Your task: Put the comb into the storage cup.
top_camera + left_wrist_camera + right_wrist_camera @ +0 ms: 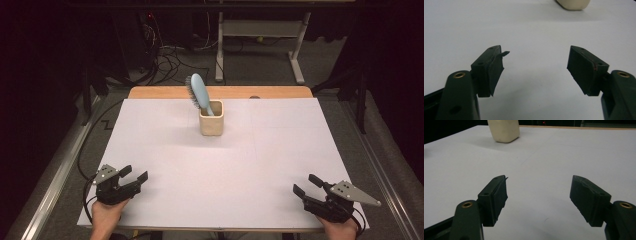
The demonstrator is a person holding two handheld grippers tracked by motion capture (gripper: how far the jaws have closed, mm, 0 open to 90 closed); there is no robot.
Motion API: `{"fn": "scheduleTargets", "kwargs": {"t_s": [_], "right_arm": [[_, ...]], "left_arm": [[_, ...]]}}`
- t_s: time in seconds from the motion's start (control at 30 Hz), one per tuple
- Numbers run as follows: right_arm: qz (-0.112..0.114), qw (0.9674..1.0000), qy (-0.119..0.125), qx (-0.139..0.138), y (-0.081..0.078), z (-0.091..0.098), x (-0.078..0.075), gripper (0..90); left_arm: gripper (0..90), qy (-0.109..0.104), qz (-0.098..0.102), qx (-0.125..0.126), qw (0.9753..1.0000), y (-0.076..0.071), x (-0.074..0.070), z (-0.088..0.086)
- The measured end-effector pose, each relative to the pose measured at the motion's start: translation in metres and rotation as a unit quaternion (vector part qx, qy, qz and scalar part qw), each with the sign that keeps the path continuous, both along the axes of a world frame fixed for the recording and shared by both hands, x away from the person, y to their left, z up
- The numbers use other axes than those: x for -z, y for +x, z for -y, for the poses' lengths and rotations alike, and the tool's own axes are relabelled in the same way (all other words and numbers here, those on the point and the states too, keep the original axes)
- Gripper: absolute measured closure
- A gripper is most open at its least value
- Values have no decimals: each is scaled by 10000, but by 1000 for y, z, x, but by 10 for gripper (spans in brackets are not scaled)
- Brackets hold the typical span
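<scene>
Resting at the near corners of the white paper-covered table (165, 165), the left gripper (136, 176) and the right gripper (305, 184) both stand with their black jaws spread wide and nothing between them; each gripper view shows bare white surface past the pads (495, 72).

Well apart from both, toward the far middle of the table, stands the small cream square holder cup (211, 118), and in it leans the pale blue plastic hairbrush with dark bristles (198, 93), handle down in the cup, head up and tilted to the left.

The brush looks light and stiff, its smooth plastic back likely a bit slippery, the bristle side springy and poor to pinch. The best hold is probably across the narrow neck just above the cup's rim, jaws closing on the plain sides. The cup seems light too and may tip or lift with the brush, so steadying it with the other gripper would be wise.
</scene>
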State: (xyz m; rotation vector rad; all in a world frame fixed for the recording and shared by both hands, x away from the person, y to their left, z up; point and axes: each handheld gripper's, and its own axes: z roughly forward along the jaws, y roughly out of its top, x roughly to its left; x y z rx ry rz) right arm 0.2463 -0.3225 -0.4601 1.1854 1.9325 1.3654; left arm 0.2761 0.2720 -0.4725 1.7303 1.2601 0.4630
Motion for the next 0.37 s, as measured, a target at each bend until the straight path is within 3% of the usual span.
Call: {"fn": "scheduleTargets", "kwargs": {"t_s": [0.37], "right_arm": [[2, 10000, -11, 6, 0, 0, 0, 303]], "left_arm": [[296, -102, 33, -65, 9999, 0, -1, -4]]}}
